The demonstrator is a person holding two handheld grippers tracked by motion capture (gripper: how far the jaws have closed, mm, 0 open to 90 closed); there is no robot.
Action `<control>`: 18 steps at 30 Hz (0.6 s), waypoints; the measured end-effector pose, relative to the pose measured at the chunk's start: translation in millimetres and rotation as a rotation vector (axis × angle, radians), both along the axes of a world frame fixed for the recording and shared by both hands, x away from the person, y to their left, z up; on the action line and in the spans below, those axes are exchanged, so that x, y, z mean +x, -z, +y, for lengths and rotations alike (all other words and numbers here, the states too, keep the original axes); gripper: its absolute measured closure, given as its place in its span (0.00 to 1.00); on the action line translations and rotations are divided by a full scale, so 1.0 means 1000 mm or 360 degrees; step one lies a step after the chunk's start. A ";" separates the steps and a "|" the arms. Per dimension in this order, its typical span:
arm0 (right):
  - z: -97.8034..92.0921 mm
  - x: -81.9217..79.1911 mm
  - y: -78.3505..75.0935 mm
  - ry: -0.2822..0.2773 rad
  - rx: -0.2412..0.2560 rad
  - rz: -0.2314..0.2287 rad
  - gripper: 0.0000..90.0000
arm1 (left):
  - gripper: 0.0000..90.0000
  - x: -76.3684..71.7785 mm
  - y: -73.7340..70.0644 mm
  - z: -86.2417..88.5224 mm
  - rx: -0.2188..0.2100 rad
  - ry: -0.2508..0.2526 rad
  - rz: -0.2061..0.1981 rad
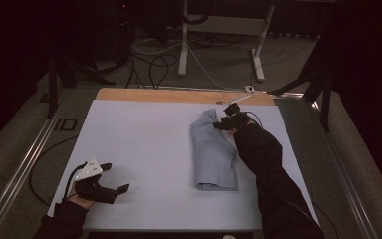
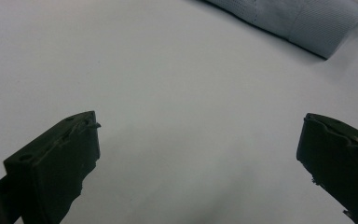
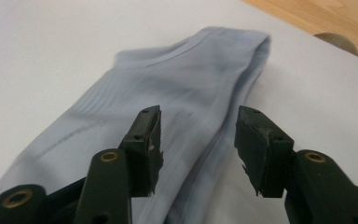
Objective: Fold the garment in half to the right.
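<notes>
Cloth [image 1: 213, 153], pale blue and folded into a long strip, lies on the white desk [image 1: 144, 149] in the high view, its long axis running away from us toward the far edge. Our right gripper [image 1: 227, 122] sits at the strip's far end, on its right-hand side, with the dark sleeve [image 1: 266, 169] stretched along that same flank. Our left gripper [image 1: 110, 181] rests low on the near left part of the desk, well apart from the cloth, which lies off to its right. So the right hand is plainly the nearer one, and we judge the next move belongs to it.

From the left gripper view, we see its jaws spread wide over bare desk [image 2: 177, 93] with nothing between them; the near folded end of the cloth [image 2: 303, 21] shows ahead and to the right of that gripper.

From the right gripper view, the jaws stand moderately apart and grip nothing. The cloth [image 3: 177, 93] runs straight ahead of this gripper, lengthwise along its line of sight, and the strip's right edge passes between and below the jaws. The left jaw hangs over the fabric; the right one hangs over the desk [image 3: 317, 93] just beside that edge. We cannot tell whether the tips touch the fabric. A bare wooden strip [image 3: 317, 18] shows beyond.
</notes>
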State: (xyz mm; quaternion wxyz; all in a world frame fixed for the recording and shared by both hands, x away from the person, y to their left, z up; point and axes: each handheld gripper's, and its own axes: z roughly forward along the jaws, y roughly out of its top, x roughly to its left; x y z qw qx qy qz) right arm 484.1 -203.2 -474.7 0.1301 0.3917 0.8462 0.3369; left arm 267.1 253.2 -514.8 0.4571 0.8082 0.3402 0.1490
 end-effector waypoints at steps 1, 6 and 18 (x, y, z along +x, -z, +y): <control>0.000 -0.005 -0.002 -0.0016 -0.0008 -0.0008 0.53 | 0.00 0.000 0.000 0.000 -0.0001 0.0003 -0.0003; -0.003 -0.031 -0.010 -0.0050 -0.0006 -0.0035 0.48 | 0.00 0.000 -0.002 0.000 -0.0004 0.0002 -0.0015; -0.010 -0.099 -0.015 -0.0113 0.0030 -0.0118 0.49 | 0.00 -0.002 -0.003 -0.001 0.0010 0.0005 -0.0026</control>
